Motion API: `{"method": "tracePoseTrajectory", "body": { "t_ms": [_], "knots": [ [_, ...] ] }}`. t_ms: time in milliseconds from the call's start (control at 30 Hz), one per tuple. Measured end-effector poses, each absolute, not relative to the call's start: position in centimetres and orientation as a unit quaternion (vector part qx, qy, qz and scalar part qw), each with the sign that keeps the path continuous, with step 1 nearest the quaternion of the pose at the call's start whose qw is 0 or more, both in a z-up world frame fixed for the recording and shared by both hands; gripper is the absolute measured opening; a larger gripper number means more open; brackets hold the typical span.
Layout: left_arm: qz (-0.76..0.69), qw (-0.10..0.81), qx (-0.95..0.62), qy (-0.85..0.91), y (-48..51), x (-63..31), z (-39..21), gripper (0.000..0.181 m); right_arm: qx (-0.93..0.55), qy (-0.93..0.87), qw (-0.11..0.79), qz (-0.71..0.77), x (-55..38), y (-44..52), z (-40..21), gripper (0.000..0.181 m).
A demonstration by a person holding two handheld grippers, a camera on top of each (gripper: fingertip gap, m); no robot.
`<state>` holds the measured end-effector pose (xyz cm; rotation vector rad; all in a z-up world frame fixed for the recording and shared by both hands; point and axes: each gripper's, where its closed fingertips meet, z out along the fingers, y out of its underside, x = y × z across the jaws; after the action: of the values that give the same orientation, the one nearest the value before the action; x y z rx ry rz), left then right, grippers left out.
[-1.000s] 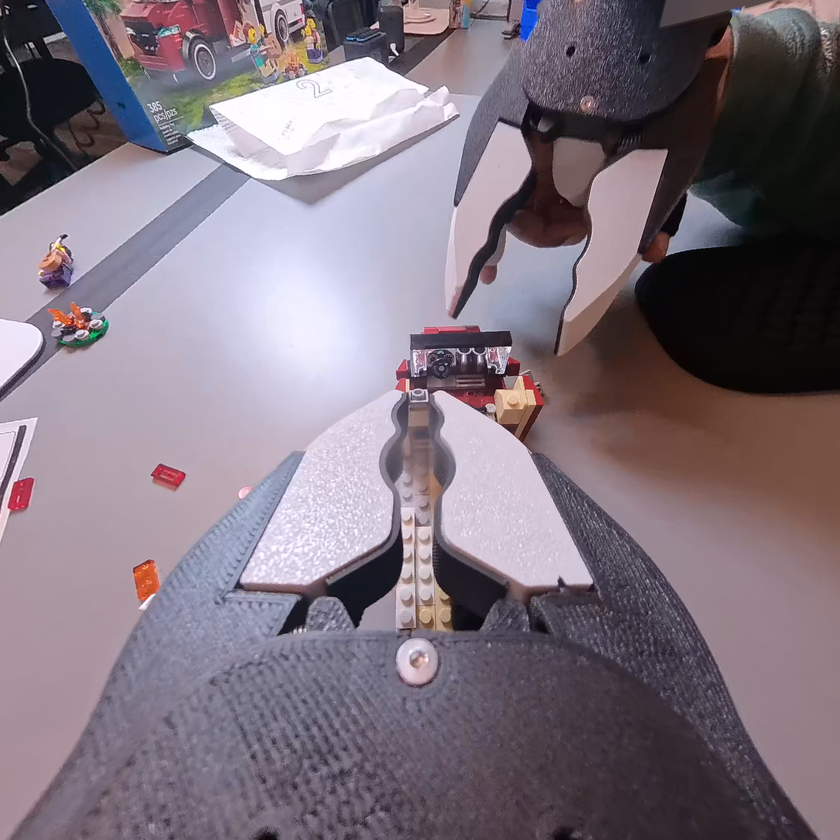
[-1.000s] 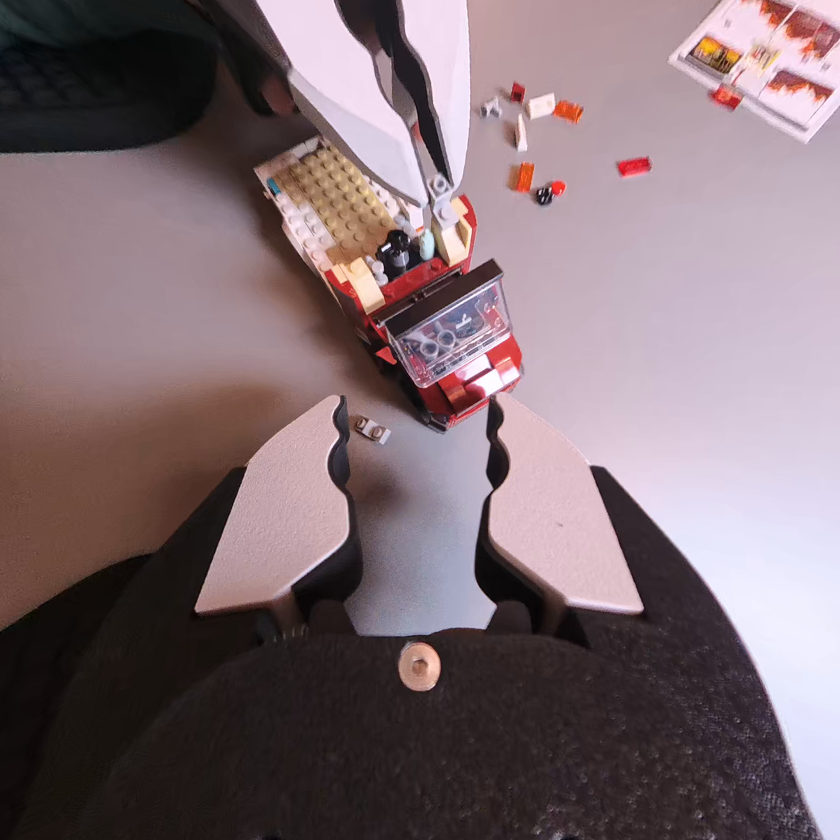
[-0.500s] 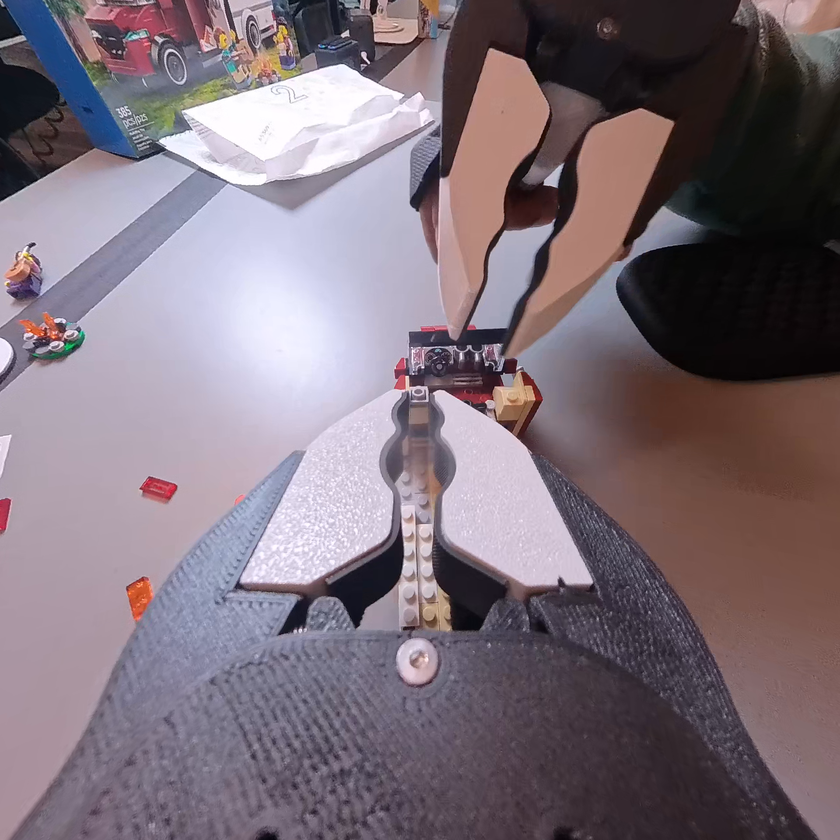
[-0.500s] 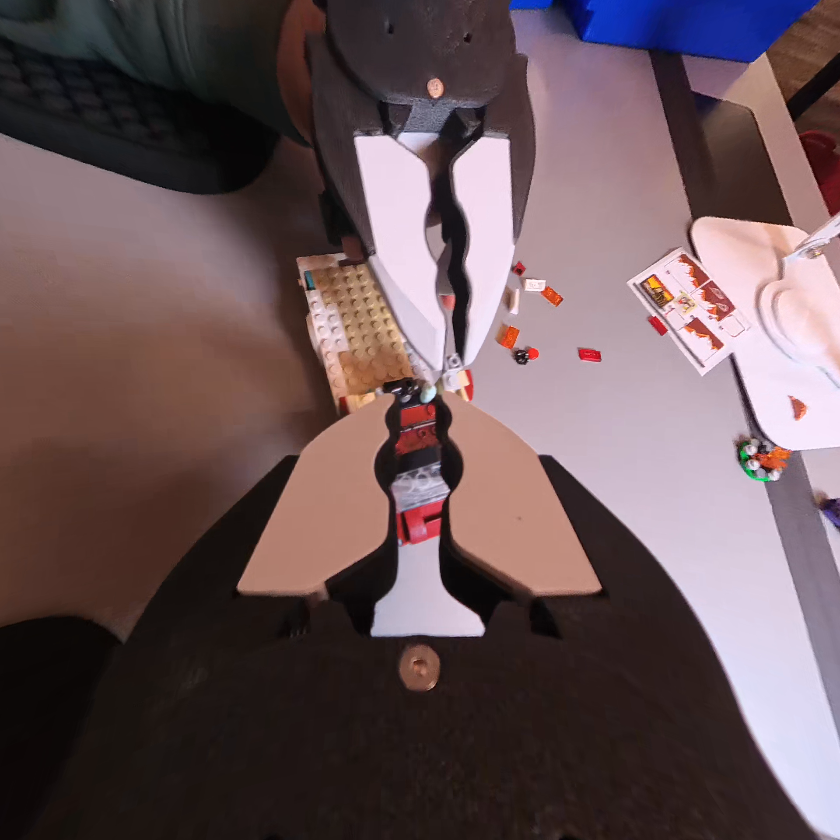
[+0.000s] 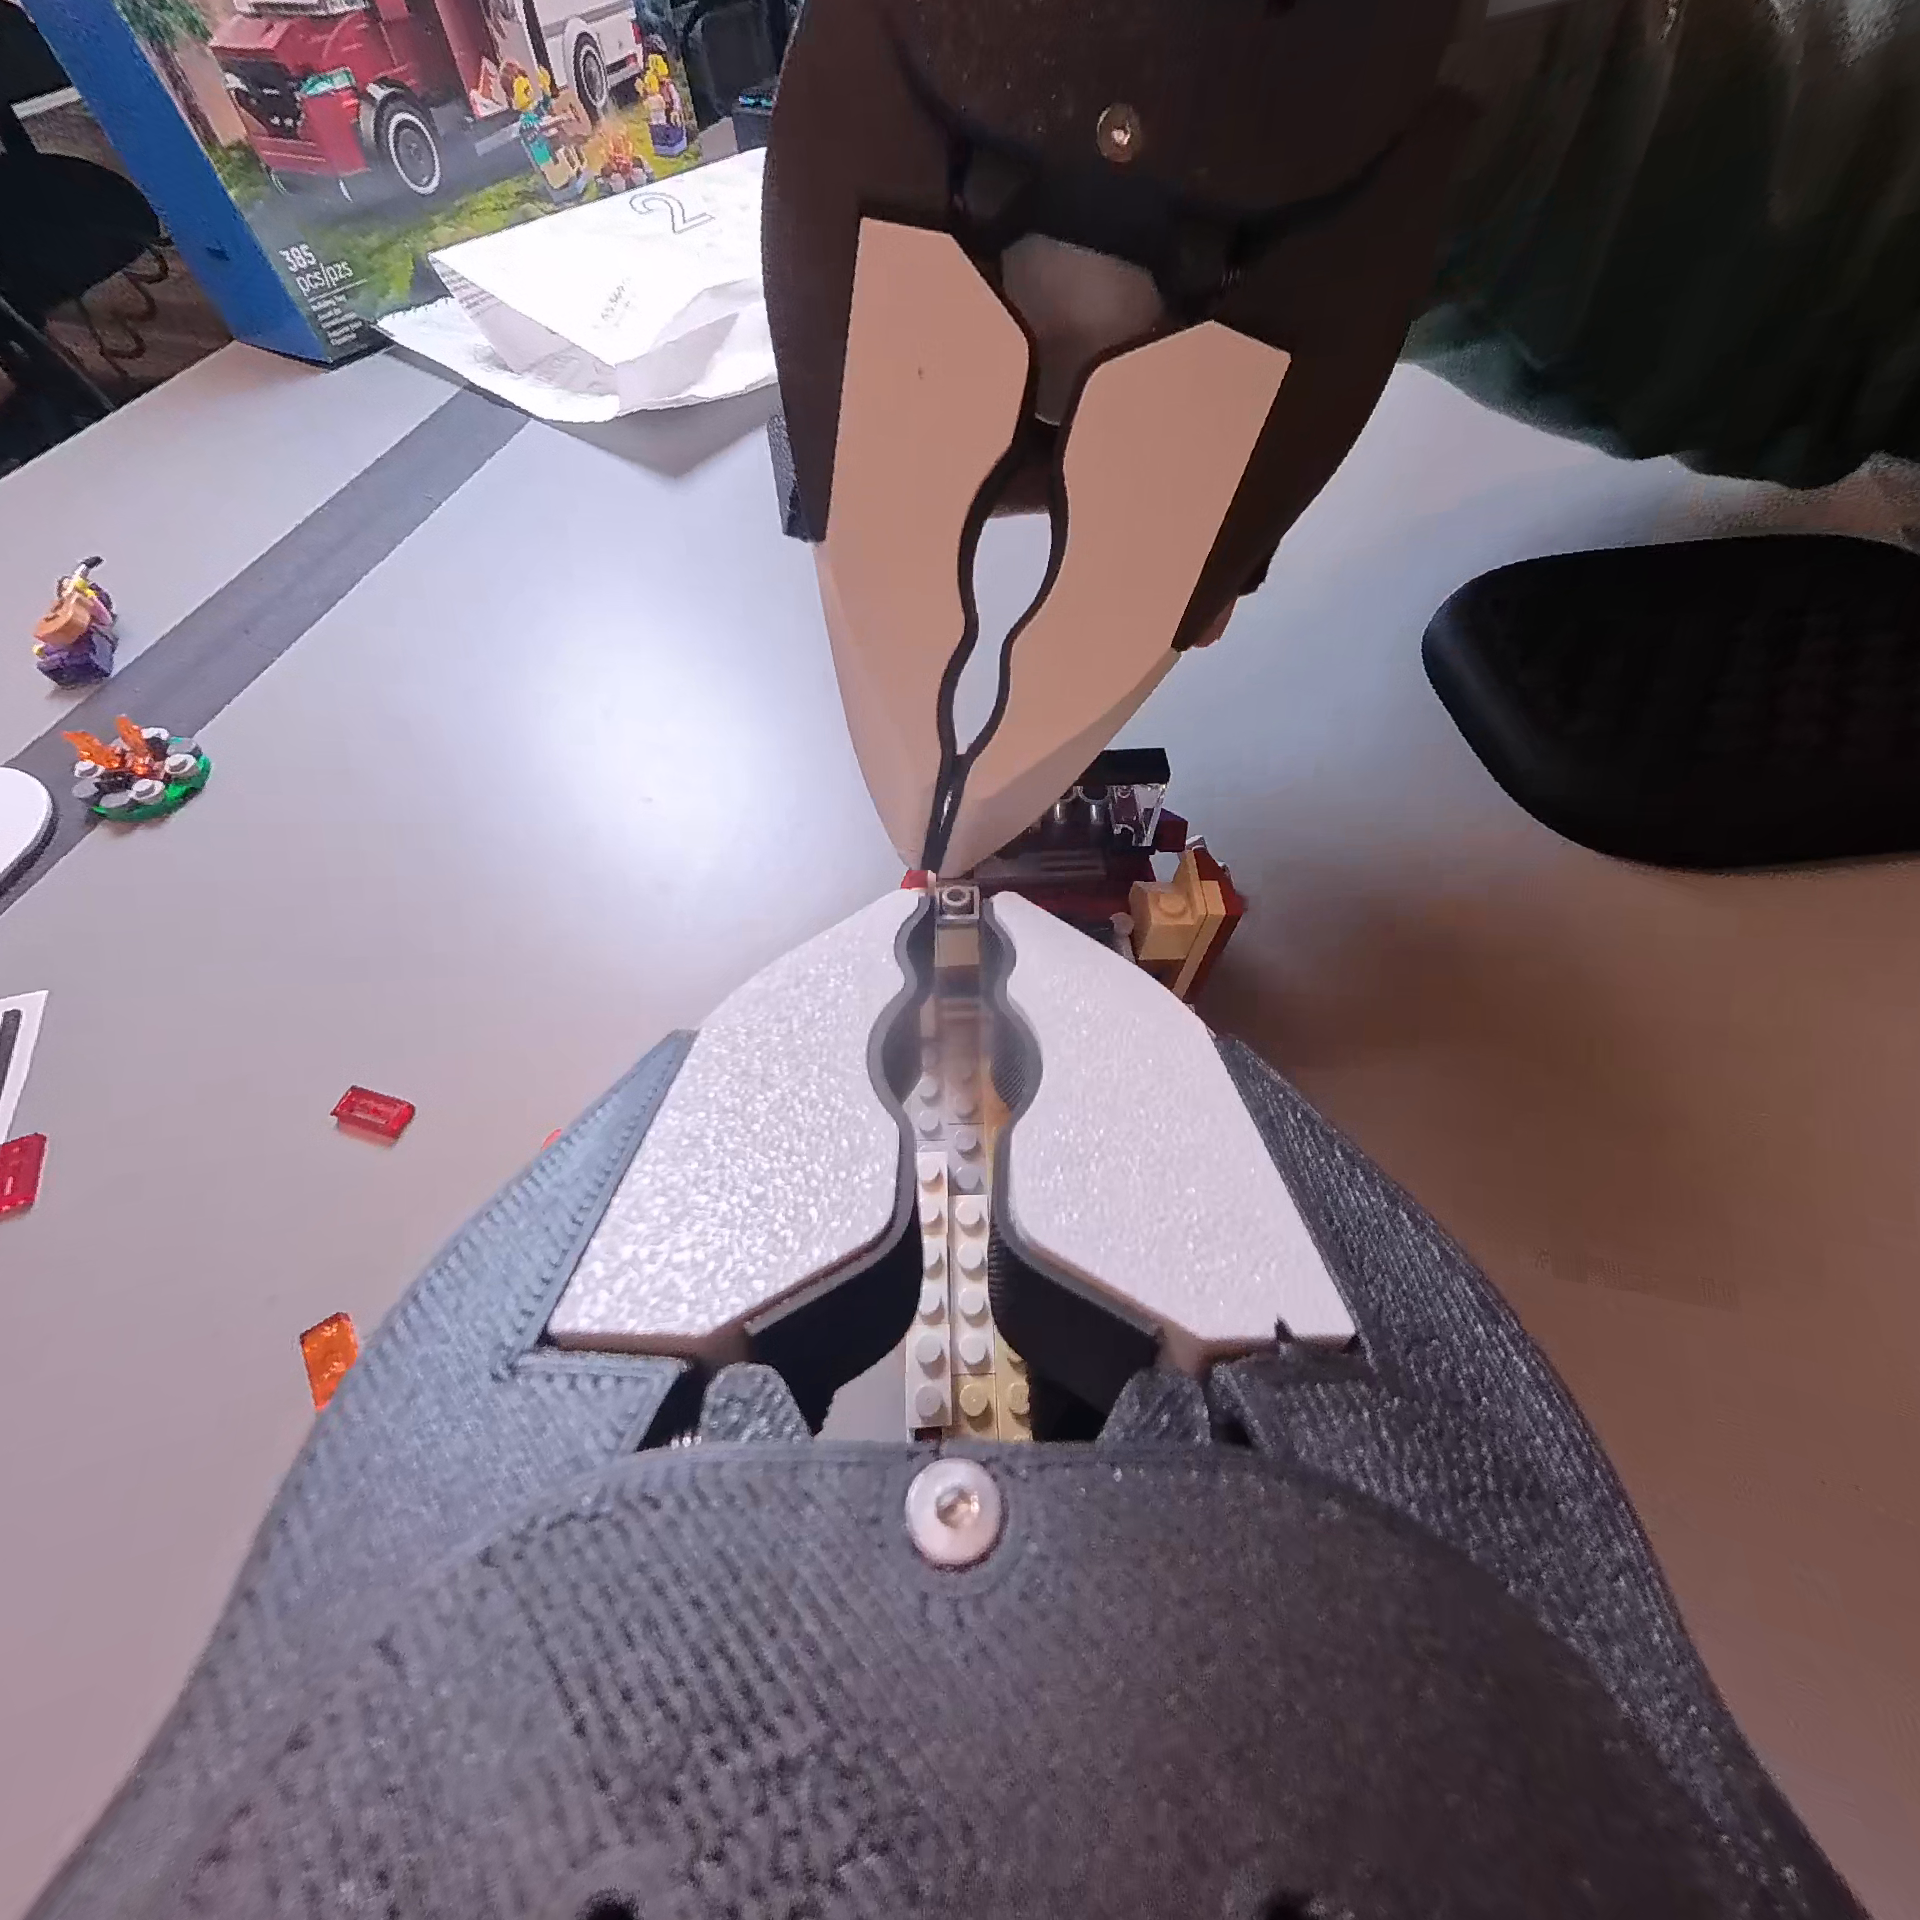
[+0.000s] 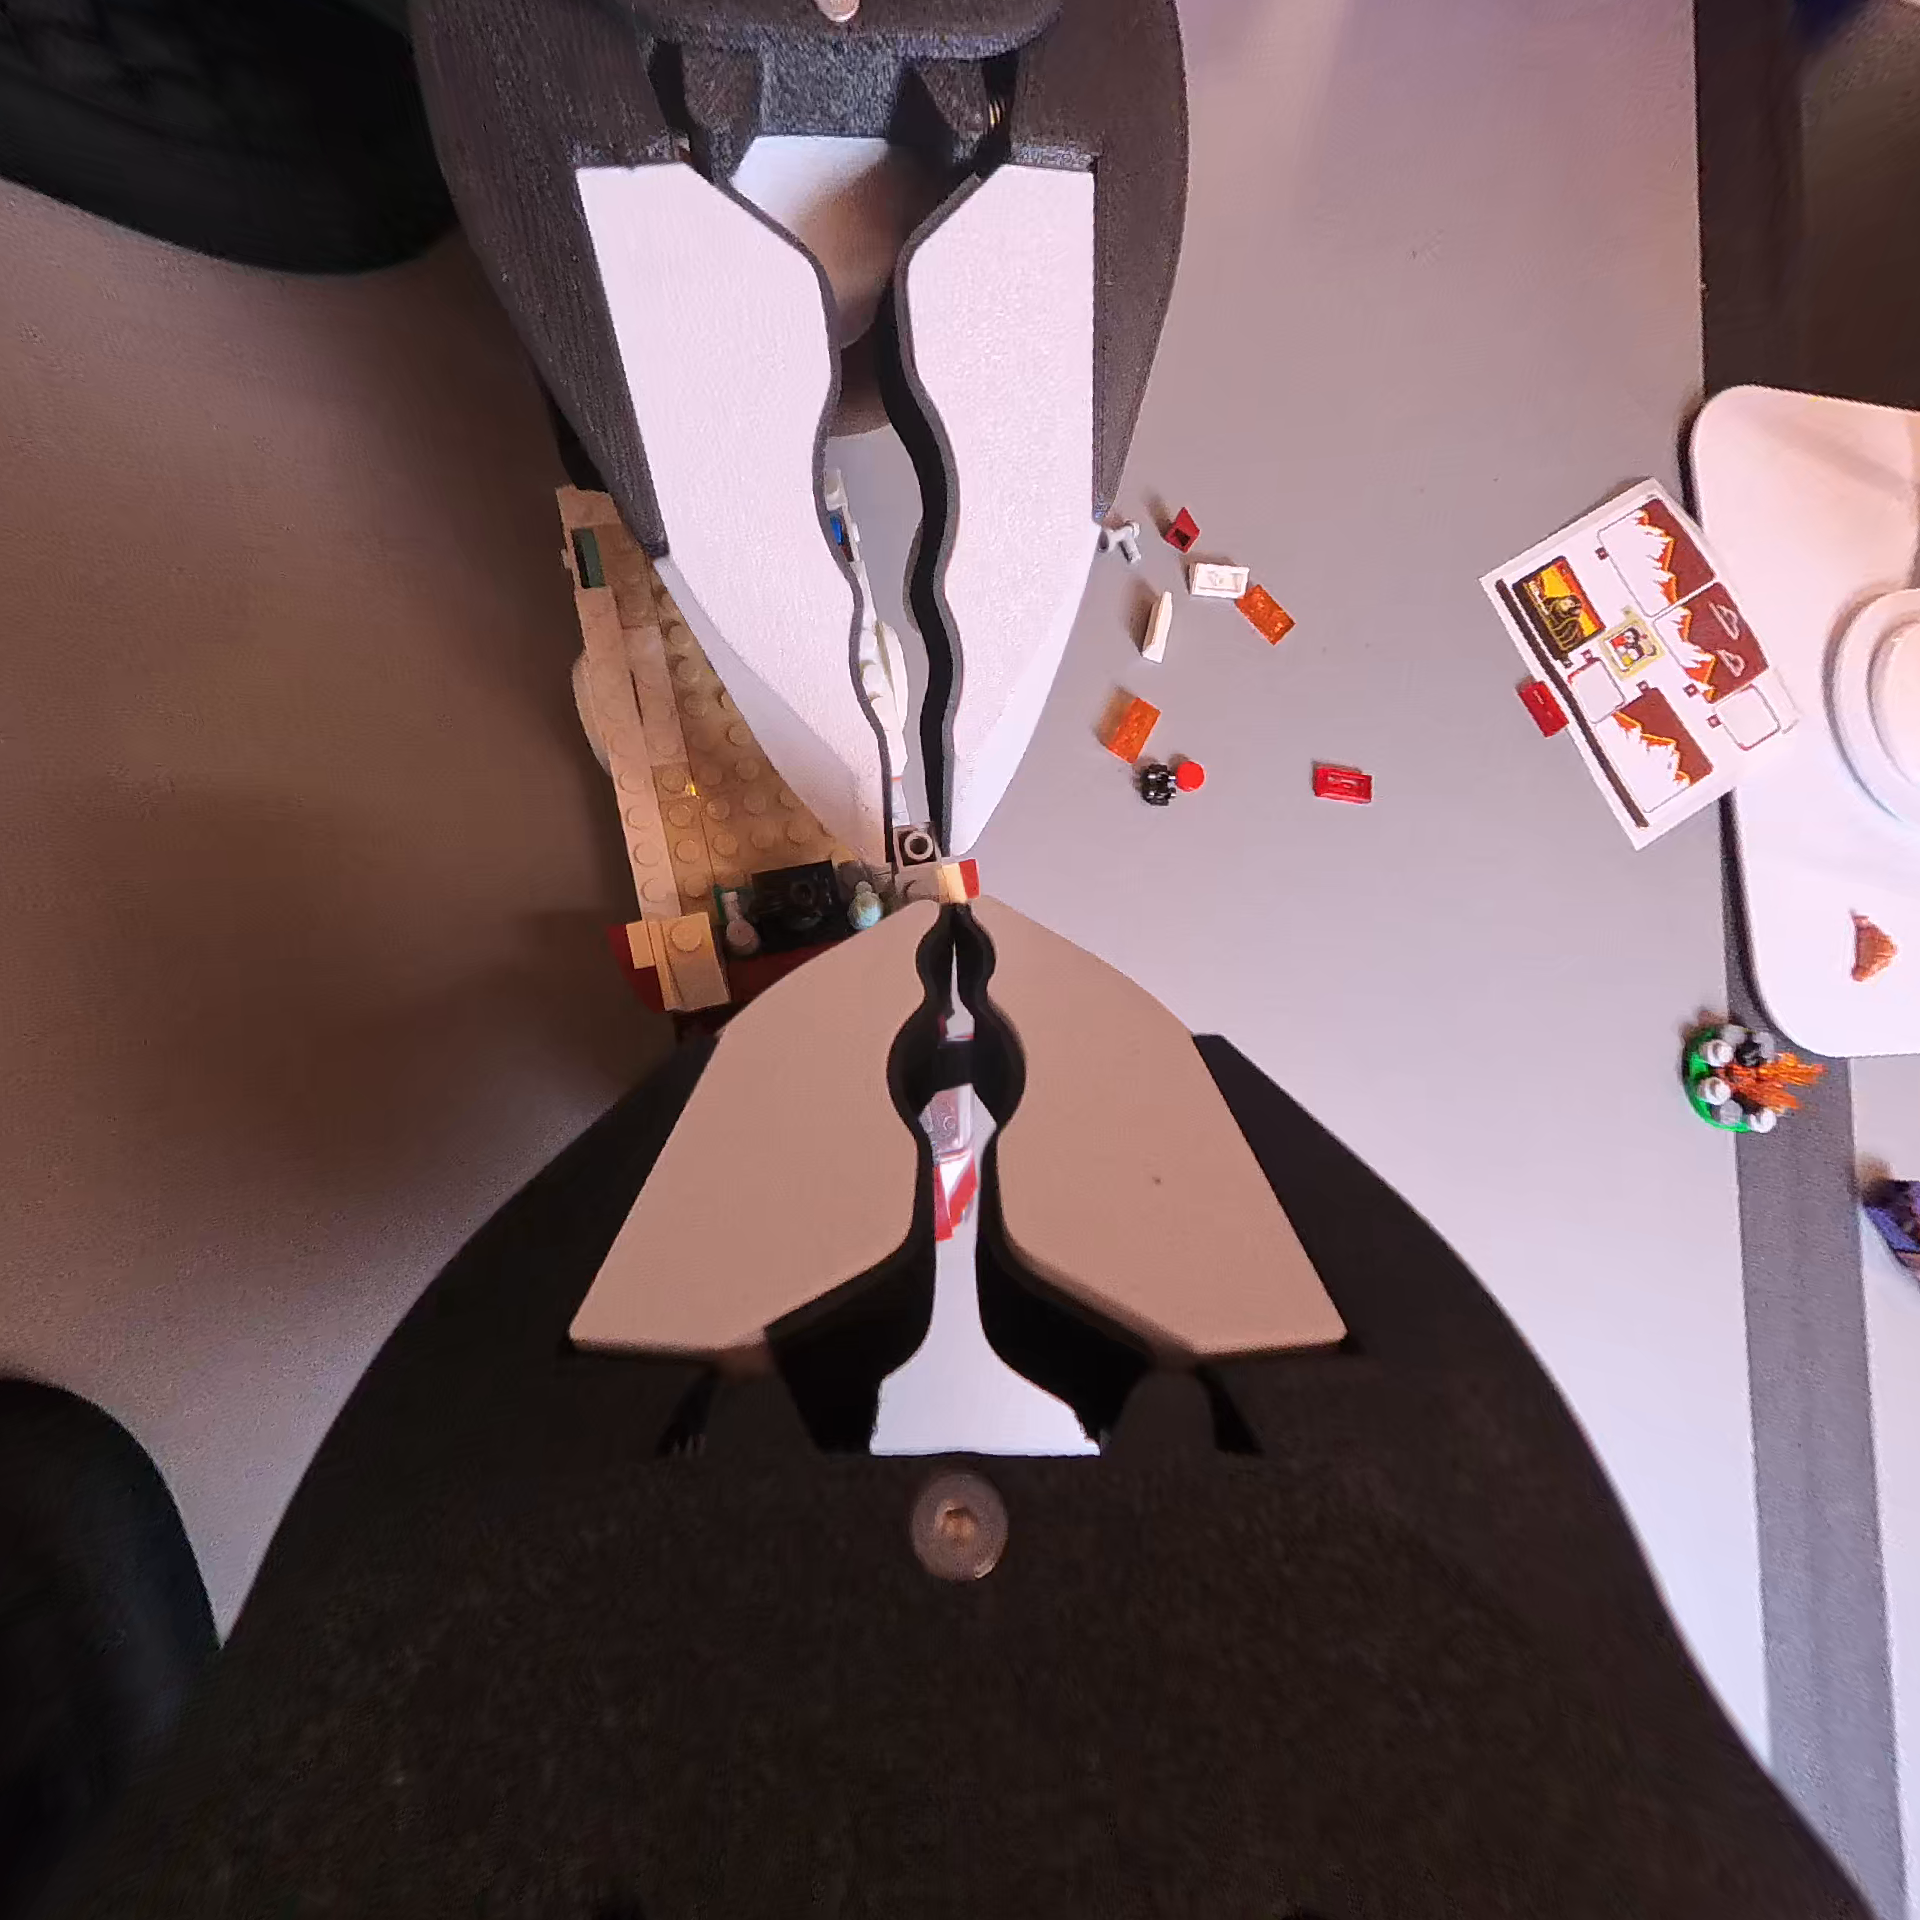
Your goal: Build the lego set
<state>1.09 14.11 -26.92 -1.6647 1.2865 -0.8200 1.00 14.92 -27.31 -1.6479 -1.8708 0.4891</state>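
Note:
The lego truck stands on the grey table, with its red cab and tan studded floor showing. My left gripper is shut on the truck's grey and tan side wall, which runs between its fingers. A small grey stud piece sits at its tips. My right gripper is shut and comes down from above in the left wrist view. Its tips meet the left gripper's tips at the front end of that wall. I see nothing held between the right fingers. The cab lies under them.
Loose red, orange and white pieces lie right of the truck, beside a sticker sheet and a white tray. The set's box and a white paper bag stand at the back. A campfire build and a minifigure sit left. Only a small space, under 4 cm, lies between the two pairs of fingers.
My right gripper has closed and swung in over the cab until its tips meet the left gripper's tips. The left gripper has kept its hold on the truck.

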Motion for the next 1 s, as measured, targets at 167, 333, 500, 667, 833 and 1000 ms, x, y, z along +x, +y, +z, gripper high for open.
{"method": "tracePoseTrajectory", "body": {
  "t_ms": [167,333,500,667,833,1000],
  "knots": [
    [-0.327,0.428,-0.668,0.513,14.12,1.1,-26.92,0.008,-0.615,-0.708,0.284,0.198,0.68,14.44,-26.95,0.0],
    [-0.33,0.428,-0.67,0.51,14.14,1.15,-26.91,0.008,-0.615,-0.721,0.262,0.185,0.69,14.19,-27.27,0.0],
    [-0.327,0.429,-0.67,0.511,14.13,1.12,-26.92,0.008,-0.623,-0.725,0.231,0.181,0.7,14.18,-27.28,0.0],
    [-0.329,0.428,-0.671,0.507,14.15,1.14,-26.92,0.008,-0.637,-0.724,0.188,0.185,0.74,14.18,-27.33,0.0],
    [-0.328,0.428,-0.673,0.506,14.15,1.13,-26.95,0.008,-0.645,-0.725,0.152,0.188,0.79,14.16,-27.41,0.0],
    [-0.332,0.43,-0.673,0.502,14.15,1.16,-26.96,0.008,-0.647,-0.727,0.139,0.18,0.94,14.17,-27.52,0.0]
  ]
}}
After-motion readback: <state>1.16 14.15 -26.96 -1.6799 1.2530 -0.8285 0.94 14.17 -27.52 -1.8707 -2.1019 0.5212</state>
